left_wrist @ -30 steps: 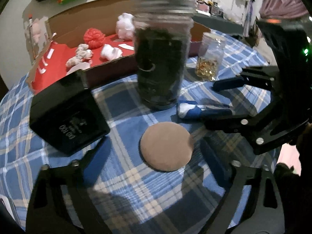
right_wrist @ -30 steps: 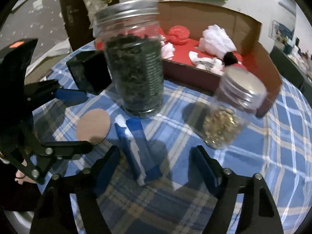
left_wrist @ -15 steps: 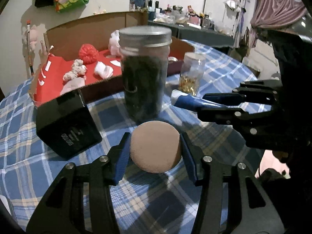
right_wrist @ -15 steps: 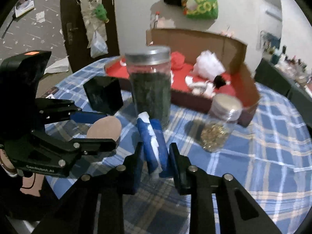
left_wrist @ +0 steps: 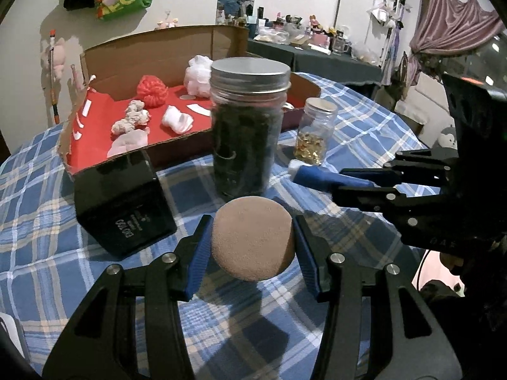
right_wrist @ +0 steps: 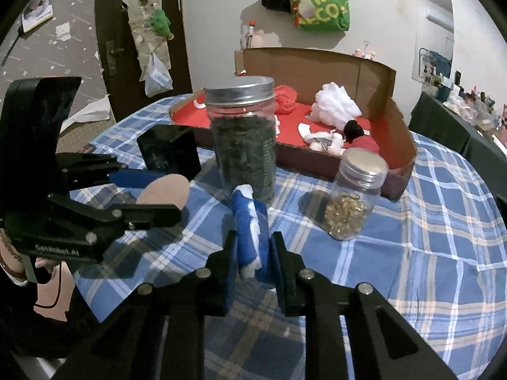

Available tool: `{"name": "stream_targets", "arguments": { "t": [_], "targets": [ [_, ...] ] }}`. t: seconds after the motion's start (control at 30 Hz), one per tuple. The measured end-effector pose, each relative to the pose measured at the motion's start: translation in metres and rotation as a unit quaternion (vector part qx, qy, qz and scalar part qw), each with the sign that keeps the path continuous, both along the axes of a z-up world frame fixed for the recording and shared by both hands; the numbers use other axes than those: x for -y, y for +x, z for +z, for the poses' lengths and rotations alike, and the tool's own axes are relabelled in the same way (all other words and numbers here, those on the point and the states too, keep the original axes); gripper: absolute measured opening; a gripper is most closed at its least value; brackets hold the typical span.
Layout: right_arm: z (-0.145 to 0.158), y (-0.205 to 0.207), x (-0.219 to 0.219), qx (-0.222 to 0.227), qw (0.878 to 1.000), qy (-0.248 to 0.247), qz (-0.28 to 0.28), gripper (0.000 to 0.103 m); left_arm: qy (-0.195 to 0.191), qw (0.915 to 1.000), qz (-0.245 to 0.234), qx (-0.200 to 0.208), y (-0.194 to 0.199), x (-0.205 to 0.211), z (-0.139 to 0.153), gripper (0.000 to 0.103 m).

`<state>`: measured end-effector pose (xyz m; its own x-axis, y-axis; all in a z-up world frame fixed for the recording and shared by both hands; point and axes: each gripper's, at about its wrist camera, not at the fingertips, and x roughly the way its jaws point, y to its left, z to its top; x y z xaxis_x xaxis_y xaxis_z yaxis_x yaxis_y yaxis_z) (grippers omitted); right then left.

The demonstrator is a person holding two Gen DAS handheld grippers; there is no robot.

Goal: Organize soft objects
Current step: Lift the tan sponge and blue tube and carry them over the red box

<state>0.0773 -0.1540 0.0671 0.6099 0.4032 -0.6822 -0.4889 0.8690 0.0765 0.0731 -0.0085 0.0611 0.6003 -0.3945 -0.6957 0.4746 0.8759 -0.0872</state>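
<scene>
A round brown sponge puff (left_wrist: 252, 237) hangs just above the checked tablecloth, and my left gripper (left_wrist: 252, 221) is shut on its two sides. In the right wrist view the same puff (right_wrist: 164, 188) shows edge-on in the left gripper (right_wrist: 164, 194). A rolled blue and white cloth (right_wrist: 248, 221) stands lifted between the right gripper's (right_wrist: 253, 237) pads, whose jaws are closing tight on it. From the left wrist view this cloth (left_wrist: 310, 175) sticks out of the right gripper (left_wrist: 340, 186). Behind stands a cardboard box (left_wrist: 164, 50) with a red floor, holding a red pompom (left_wrist: 152, 90) and a white puff (left_wrist: 198, 76).
A tall jar of dark leaves (left_wrist: 247, 133) stands right in front of both grippers, between them and the box. A small jar of golden pieces (left_wrist: 313, 133) is to its right, a black cube-shaped box (left_wrist: 123, 202) to its left. A person's hand (right_wrist: 47, 294) holds the left gripper.
Both grippers went from open around their objects on the table to shut on them, then lifted. The puff and the blue cloth now hang off the tablecloth.
</scene>
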Motion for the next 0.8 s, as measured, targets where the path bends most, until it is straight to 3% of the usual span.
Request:
{"name": "stream_targets", "arguments": {
  "t": [0.8],
  "targets": [
    [0.032, 0.012, 0.062, 0.034, 0.996, -0.030, -0.083, 0.021, 0.027, 0.9971, 0.068, 0.023, 0.021, -0.063, 0.033, 0.048]
  ]
}}
